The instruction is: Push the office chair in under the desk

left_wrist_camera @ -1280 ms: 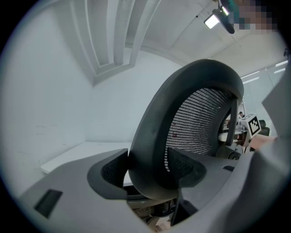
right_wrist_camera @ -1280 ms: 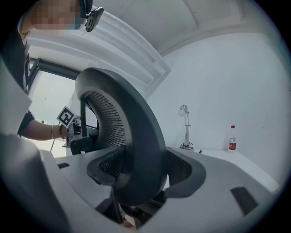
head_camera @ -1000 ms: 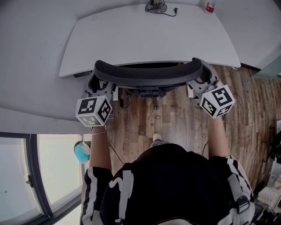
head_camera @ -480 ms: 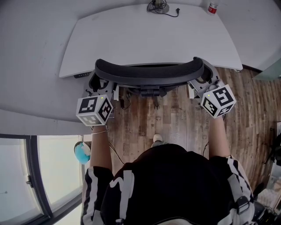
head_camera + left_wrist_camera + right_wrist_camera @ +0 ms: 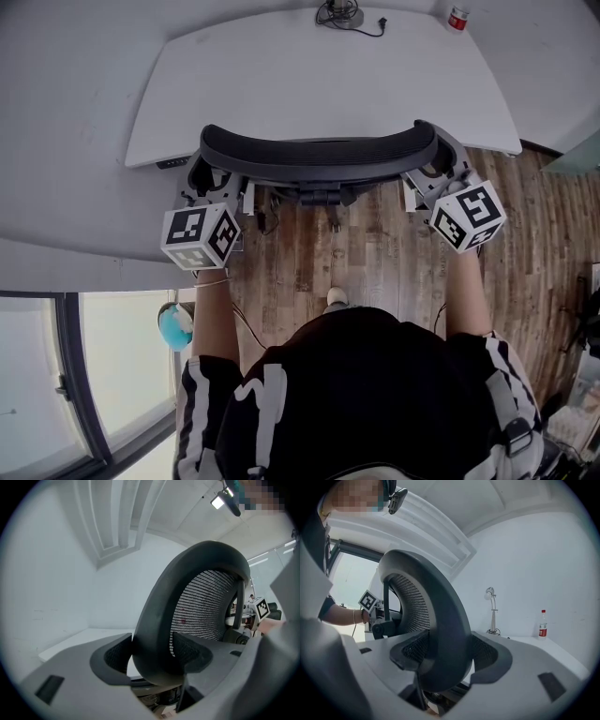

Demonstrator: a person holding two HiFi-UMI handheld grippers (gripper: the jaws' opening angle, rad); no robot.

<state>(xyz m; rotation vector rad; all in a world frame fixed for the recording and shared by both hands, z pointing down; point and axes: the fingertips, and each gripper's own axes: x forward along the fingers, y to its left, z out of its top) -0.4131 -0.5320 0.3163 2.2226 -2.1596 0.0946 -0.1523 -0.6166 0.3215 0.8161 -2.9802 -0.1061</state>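
Head view: noted office chair [image 5: 319, 155] at centre frame, its curved black backrest rim running left to right along the near edge of the white desk [image 5: 319, 75] and overlapping that edge. Seat hidden beneath rim and desktop; cannot tell how far under.

Found left gripper [image 5: 208, 180] clenched on the left end of the backrest rim, marker cube [image 5: 200, 234] just below it in frame. Confirmed in left gripper view: left gripper [image 5: 154, 656] with one dark ribbed pad on each side of the thick rim, both touching it, mesh panel rising to upper right of frame.

Found right gripper [image 5: 433, 171] grasping the right end of the same rim, its cube [image 5: 466, 216] at centre right. Confirmed in right gripper view: right gripper [image 5: 440, 656] with pads pressed against both faces of the rim, mesh to the left.

Logged on desk: red-labelled bottle [image 5: 457, 17] at upper right corner of the desktop, upright, also seen at right of right gripper view [image 5: 543, 624]; thin stand with coiled cable [image 5: 337, 13] at top centre, well apart from chair.

Logged wood floor [image 5: 375, 267] below chair, centre to right of frame
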